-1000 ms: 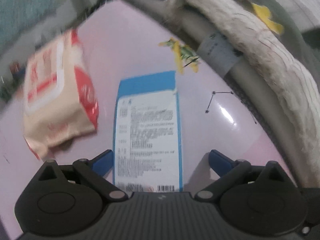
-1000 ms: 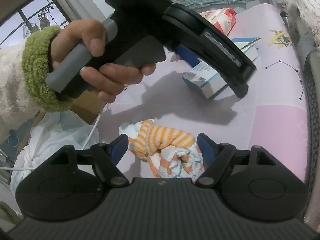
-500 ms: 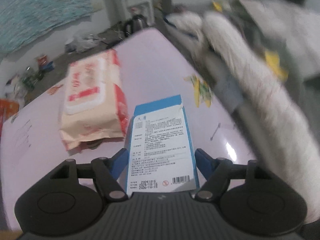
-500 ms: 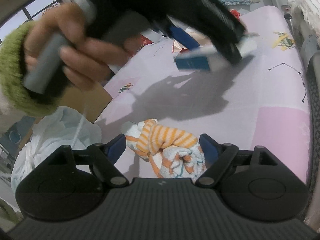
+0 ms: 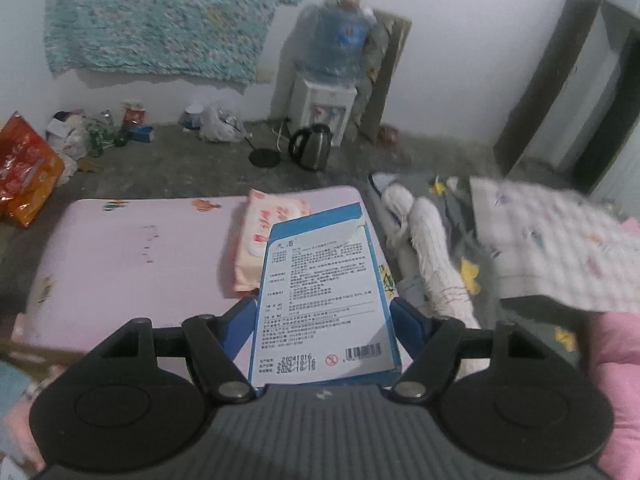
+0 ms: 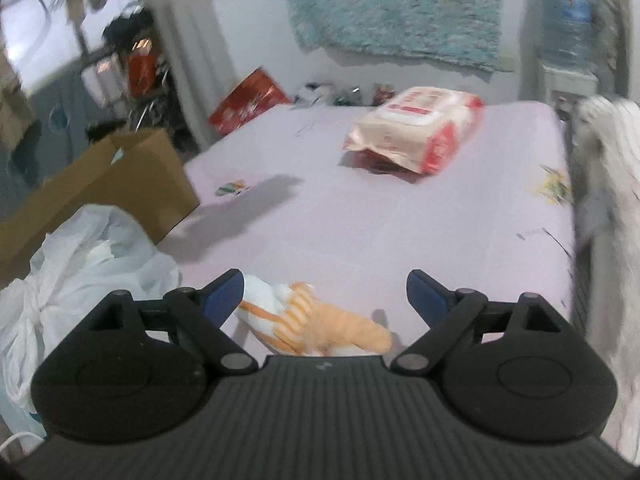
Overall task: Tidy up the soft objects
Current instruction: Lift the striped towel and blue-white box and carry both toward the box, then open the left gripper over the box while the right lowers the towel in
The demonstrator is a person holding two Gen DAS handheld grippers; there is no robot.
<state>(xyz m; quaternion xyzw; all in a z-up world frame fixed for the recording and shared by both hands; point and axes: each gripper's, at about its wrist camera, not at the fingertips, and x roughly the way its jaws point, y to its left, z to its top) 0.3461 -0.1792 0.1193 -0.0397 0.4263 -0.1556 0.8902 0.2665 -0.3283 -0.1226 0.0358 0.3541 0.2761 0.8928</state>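
Left gripper (image 5: 323,322): blue pads pressed against the two long sides of a blue-and-white box (image 5: 326,300), which it pinches and holds lifted above the pink mat (image 5: 132,264); the printed label faces the camera, the barcode end nearest. The jaws have just been closing, with the box between them.

Right gripper (image 6: 325,294): jaws spread wide, having just been opening. An orange-striped soft toy (image 6: 320,326) lies on the pink mat between them, close under the body of the tool; the pads do not press on it, though the left pad sits just beside its white end.

Near left, right-wrist view: a white plastic bag (image 6: 80,268) bunched off the mat's edge, and behind it a brown cardboard box (image 6: 108,184).

Middle of the mat: a pack of wet wipes (image 6: 416,134), peach and red, lying flat toward the far right corner. In the left-wrist view the same pack shows just behind the lifted box.

Right of the mat: a white fluffy textile (image 5: 436,256) lying lengthwise along the edge, with rumpled patterned bedding (image 5: 560,240) beyond it.

Far: a steel kettle (image 5: 312,146) on the grey floor, a water dispenser (image 5: 332,92) topped with a blue bottle against the wall, a teal rug (image 5: 168,12) hanging on the wall, and a red bag (image 5: 24,172) at far left.
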